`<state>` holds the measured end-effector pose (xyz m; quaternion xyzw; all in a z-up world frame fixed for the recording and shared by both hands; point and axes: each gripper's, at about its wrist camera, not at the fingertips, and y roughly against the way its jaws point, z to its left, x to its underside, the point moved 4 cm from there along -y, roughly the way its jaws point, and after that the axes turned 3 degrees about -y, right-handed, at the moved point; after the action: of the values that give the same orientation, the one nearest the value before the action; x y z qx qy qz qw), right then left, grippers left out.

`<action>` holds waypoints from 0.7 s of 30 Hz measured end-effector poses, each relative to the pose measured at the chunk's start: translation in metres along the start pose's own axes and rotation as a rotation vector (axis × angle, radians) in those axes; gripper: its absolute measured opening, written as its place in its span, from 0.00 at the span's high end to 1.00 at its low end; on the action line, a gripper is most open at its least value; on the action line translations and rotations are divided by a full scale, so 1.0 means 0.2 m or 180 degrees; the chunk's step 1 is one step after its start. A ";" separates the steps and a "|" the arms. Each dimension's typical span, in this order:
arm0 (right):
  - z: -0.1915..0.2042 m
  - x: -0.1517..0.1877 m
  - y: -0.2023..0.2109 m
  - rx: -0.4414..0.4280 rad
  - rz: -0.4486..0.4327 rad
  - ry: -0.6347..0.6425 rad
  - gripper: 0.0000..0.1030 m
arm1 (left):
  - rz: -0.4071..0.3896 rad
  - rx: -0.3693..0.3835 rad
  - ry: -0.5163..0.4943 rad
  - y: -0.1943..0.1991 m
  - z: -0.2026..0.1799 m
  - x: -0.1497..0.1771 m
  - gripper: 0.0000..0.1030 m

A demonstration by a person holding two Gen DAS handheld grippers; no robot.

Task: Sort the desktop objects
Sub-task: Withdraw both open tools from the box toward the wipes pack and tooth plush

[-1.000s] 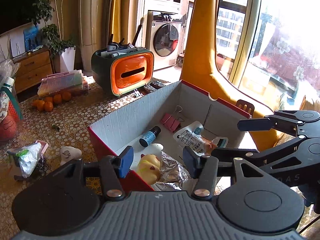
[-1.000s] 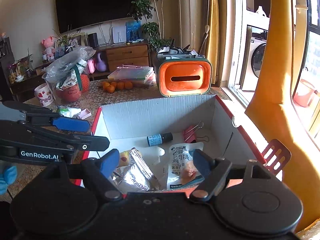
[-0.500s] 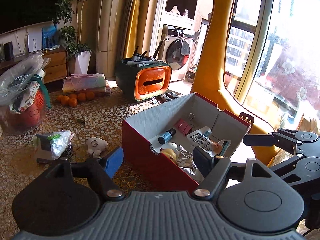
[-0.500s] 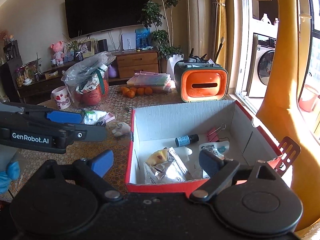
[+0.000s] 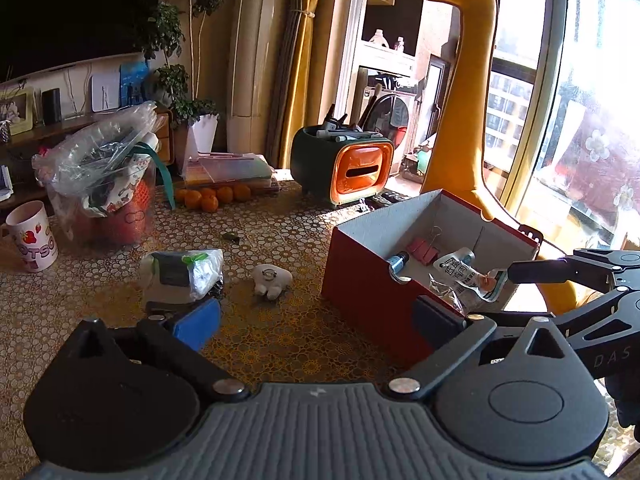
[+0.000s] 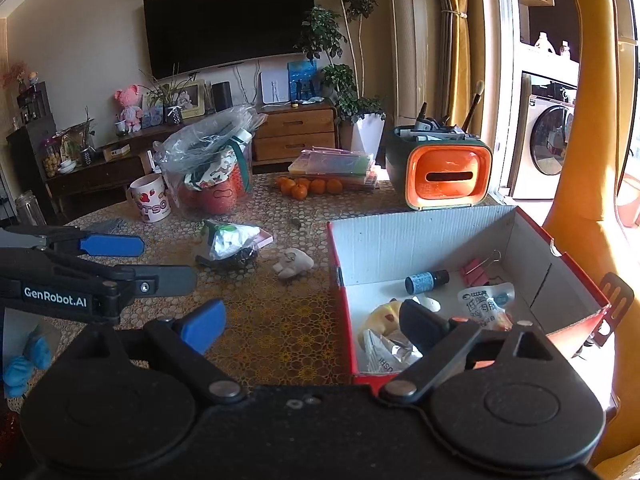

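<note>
Count: one red box (image 6: 460,236) on the bench (image 6: 280,320), holding one blue-label vial (image 6: 426,282), one pink binder clip (image 6: 476,274), one white snack pouch (image 6: 482,306), one foil packet (image 6: 386,350), one yellow toy (image 6: 382,314). Loose on the bench left of the box: one white figurine (image 5: 272,278), one plastic-wrapped bundle (image 5: 182,274). Far side: five oranges (image 6: 308,187), one strawberry mug (image 6: 152,198), one orange-faced organizer (image 6: 442,172), one bagged basket (image 6: 212,168).

Left gripper (image 5: 316,318): fingers spread wide, holding nothing. Figurine lies ahead, between the finger lines but well apart from the tips; bundle just beyond the left finger (image 5: 198,322). Right gripper (image 6: 316,320): fingers released, empty; its right finger (image 6: 420,322) hangs over the near box interior, the left one over bare bench.

Versus 0.5 s ago: both grippers have pulled back further and swung left, box now sits right of centre, and fingers are wider apart. Box contents unchanged.
</note>
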<state>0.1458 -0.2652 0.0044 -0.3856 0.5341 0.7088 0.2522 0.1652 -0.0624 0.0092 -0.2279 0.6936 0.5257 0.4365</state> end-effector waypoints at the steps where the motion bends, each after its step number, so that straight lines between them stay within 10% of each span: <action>1: 0.03 0.00 -0.02 -0.0025 0.0009 0.0025 0.09 | 0.0000 -0.0037 -0.0005 0.01 0.03 0.00 0.00; 21: 0.32 -0.07 -0.57 -0.0194 0.0229 0.0389 0.09 | 0.0152 -0.0385 0.0235 -0.32 0.51 -0.01 0.00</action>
<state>0.2233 -0.1689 -0.0405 -0.4162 0.5402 0.7084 0.1818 0.2528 0.0109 -0.0301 -0.2565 0.6815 0.5681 0.3834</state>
